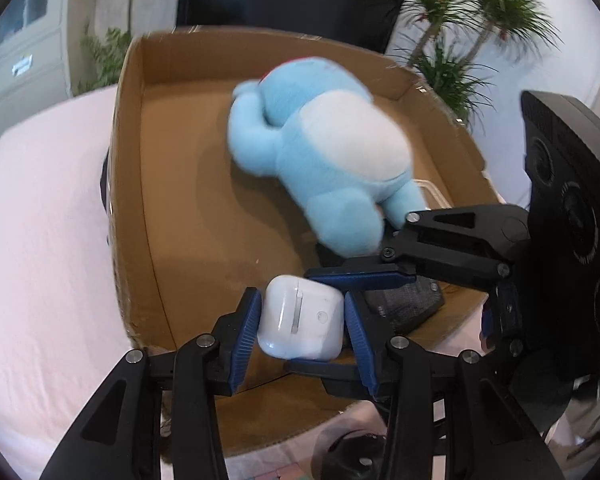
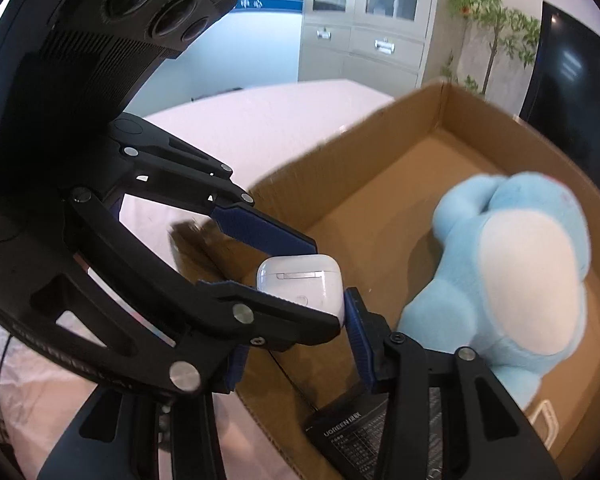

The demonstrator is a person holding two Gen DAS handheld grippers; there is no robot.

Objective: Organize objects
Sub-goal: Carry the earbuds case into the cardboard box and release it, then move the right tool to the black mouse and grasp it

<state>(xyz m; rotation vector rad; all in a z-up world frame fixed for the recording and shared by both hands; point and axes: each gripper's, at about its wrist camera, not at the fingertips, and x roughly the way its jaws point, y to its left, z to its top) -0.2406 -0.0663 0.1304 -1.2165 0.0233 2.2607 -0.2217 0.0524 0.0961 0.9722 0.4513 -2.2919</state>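
Gripping the white earbud case [image 1: 302, 318] by its two flat sides, the left gripper [image 1: 303, 322] held it just above the near part of the box [image 1: 132, 184], while the right gripper [image 1: 364, 276], whose opening I could not tell, sat touching or nearly touching the case. It looked light, hard and slick, likely to twist or slip unless squeezed square across those sides. Farther inside the box lay a soft blue plush [image 1: 324, 152], a dark item [image 2: 364, 436] near it, leaving bare floor along the box's left wall.
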